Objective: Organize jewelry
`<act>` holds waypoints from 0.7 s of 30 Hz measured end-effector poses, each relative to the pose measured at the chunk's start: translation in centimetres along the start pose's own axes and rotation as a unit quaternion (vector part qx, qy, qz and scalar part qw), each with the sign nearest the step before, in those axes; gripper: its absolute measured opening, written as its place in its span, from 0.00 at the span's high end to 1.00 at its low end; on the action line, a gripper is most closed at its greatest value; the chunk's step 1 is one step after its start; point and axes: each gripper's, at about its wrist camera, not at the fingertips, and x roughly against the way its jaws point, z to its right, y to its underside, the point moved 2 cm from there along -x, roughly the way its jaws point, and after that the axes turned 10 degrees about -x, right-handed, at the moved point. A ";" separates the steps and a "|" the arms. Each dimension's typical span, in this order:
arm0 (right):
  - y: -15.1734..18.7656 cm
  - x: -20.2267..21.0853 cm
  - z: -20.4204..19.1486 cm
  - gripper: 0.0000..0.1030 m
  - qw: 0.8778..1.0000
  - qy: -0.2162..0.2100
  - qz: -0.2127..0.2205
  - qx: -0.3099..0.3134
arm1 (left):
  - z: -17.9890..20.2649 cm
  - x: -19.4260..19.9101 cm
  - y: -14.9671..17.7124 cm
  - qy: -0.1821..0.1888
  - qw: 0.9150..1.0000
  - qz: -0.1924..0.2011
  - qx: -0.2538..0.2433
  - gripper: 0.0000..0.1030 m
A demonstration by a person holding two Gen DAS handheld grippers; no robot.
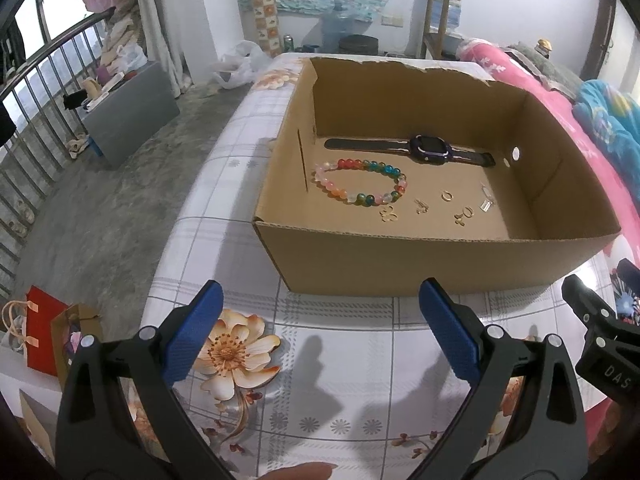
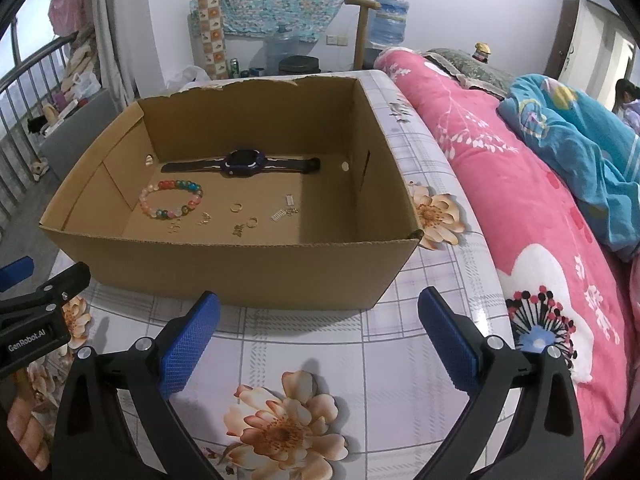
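Note:
An open cardboard box (image 1: 360,256) (image 2: 240,268) stands on the flowered tablecloth. Inside lie a dark watch (image 1: 430,149) (image 2: 244,163) along the back, a multicoloured bead bracelet (image 1: 360,180) (image 2: 172,198) at the left, and several small gold earrings (image 1: 446,196) (image 2: 237,207) plus silver pieces (image 1: 486,204) (image 2: 280,213) near the front. My left gripper (image 1: 320,316) and my right gripper (image 2: 318,324) both hover open over the cloth in front of the box, nothing between their blue pads. Each gripper shows at the edge of the other's view.
The table (image 1: 224,152) drops off at the left to a concrete floor with a grey bench (image 1: 128,112) and a railing. Pink and blue bedding (image 2: 540,200) lies right of the table. Gift bags (image 1: 44,336) stand on the floor at lower left. A person (image 2: 628,96) is at far right.

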 end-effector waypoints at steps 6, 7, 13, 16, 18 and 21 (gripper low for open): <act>-0.1 -0.3 -0.2 0.06 1.000 -0.005 -0.004 -0.001 | -0.3 0.1 -0.1 -0.006 1.000 -0.002 0.004 0.08; -0.1 -0.3 -0.2 0.06 1.000 -0.006 -0.005 -0.001 | -0.3 0.1 -0.1 -0.007 1.000 -0.002 0.004 0.08; -0.1 -0.5 -0.2 0.06 1.000 -0.007 -0.007 0.000 | -0.5 0.3 -0.1 -0.013 1.000 -0.002 0.003 0.08; -0.1 -0.5 -0.2 0.06 1.000 -0.007 -0.007 0.000 | -0.6 0.2 -0.1 -0.013 1.000 -0.002 0.003 0.08; -0.1 -0.5 -0.2 0.06 1.000 -0.007 -0.007 0.000 | -0.6 0.2 -0.1 -0.013 1.000 -0.002 0.004 0.08; -0.1 -0.5 -0.2 0.06 1.000 -0.007 -0.007 0.000 | -0.6 0.2 -0.2 -0.013 1.000 -0.003 0.003 0.08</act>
